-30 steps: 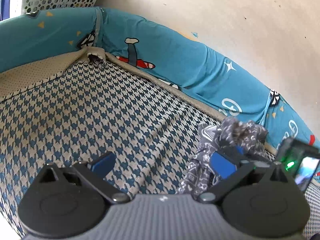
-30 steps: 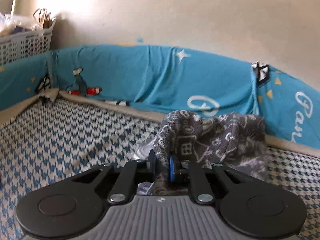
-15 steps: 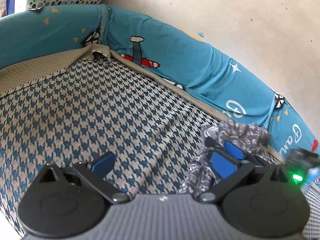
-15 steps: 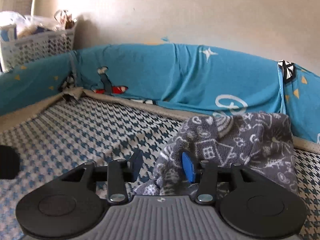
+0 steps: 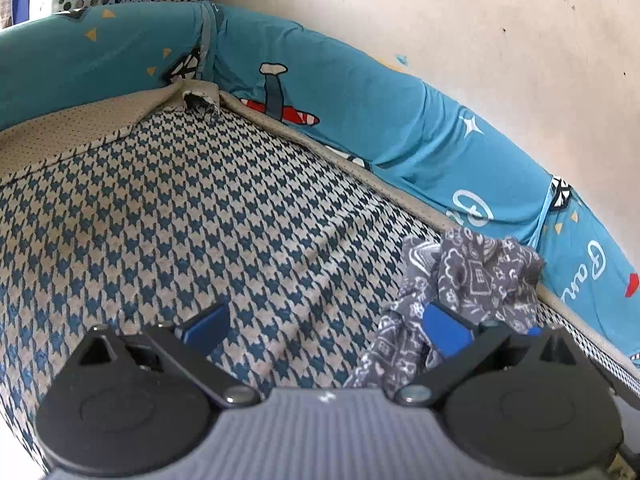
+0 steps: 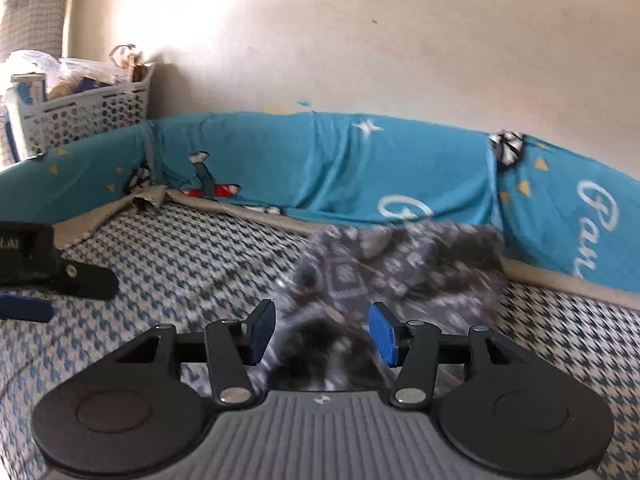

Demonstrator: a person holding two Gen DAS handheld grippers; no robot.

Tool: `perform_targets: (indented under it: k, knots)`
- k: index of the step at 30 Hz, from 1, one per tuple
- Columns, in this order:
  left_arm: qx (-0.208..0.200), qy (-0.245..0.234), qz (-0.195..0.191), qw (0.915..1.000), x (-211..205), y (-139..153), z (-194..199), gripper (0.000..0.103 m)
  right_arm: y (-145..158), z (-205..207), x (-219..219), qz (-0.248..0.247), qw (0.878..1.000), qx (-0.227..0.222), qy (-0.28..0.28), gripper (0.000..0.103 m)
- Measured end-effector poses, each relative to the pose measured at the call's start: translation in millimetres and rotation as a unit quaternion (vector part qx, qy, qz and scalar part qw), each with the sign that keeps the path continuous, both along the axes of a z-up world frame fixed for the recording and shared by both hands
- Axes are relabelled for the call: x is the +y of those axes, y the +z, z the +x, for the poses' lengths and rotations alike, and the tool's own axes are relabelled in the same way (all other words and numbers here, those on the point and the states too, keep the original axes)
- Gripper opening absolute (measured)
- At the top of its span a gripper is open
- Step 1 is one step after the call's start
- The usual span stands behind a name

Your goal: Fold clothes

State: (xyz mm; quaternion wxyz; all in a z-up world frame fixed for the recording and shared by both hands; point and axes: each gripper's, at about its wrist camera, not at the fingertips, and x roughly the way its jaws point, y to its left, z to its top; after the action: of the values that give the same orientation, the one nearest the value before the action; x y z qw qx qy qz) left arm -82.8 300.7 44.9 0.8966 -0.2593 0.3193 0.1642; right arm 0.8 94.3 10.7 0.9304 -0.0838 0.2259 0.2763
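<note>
Houndstooth mattress point(image 5: 200, 208): garment point(image 5: 472, 280) crumpled, axis unclear

Garment point(image 6: 396, 264) on mattress point(image 5: 180, 216), against bumper point(image 6: 320, 168).

The mattress cover point(image 5: 168, 220) is woven in a blue-and-beige houndstooth check, edged by a plain beige dotted border point(image 5: 72, 136). Against that border rises a teal bumper point(image 6: 320, 168) printed with white stars, yellow triangles, white script lettering and a red-and-white aeroplane point(image 5: 280, 108). On the houndstooth, close to the bumper, lies a grey cloth point(image 5: 472, 280) with small white line drawings. Above the bumper the wall point(image 6: 360, 40) is cream, and a white perforated basket point(image 6: 92, 116) stands at its left end. Both grippers are black with blue pads point(image 6: 382, 334).
</note>
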Motion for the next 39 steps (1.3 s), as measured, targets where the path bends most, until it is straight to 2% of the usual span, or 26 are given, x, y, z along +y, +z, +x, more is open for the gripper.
perform_targets:
  k: [4, 8, 12, 15, 23, 31, 34, 39]
  knots:
    - [0.001, -0.004, -0.004, 1.0, -2, -1, 0, 0.103, -8, 1, -13, -0.009, 0.999, 0.011, -0.034, 0.05]
    - [0.001, -0.002, -0.01, 1.0, 0, -2, 0, 0.103, -14, 10, -17, 0.005, 0.998, 0.032, -0.046, 0.05]
    - [0.0, -0.003, -0.017, 0.9999, -1, -2, 0, 0.103, -22, 14, -1, -0.01, 0.999, 0.025, -0.035, 0.05]
    - [0.002, -0.004, -0.016, 0.9999, -2, -2, 1, 0.103, -32, 19, 18, -0.01, 0.999, 0.044, -0.008, 0.05]
    - [0.006, -0.006, -0.019, 0.9998, -4, -3, 5, 0.103, -53, 25, 47, -0.039, 0.999, 0.033, -0.015, 0.05]
    - [0.014, -0.016, -0.005, 0.9998, -12, -7, 11, 0.103, -36, 14, 29, -0.026, 0.998, 0.046, -0.026, 0.052]
    - [0.013, -0.017, -0.005, 0.9998, -11, -9, 11, 0.103, -28, 0, 10, -0.003, 0.998, 0.054, -0.021, 0.055]
    - [0.016, -0.037, 0.013, 0.9991, -20, -12, 12, 0.103, -20, -33, -26, 0.006, 0.998, 0.06, -0.017, 0.056]
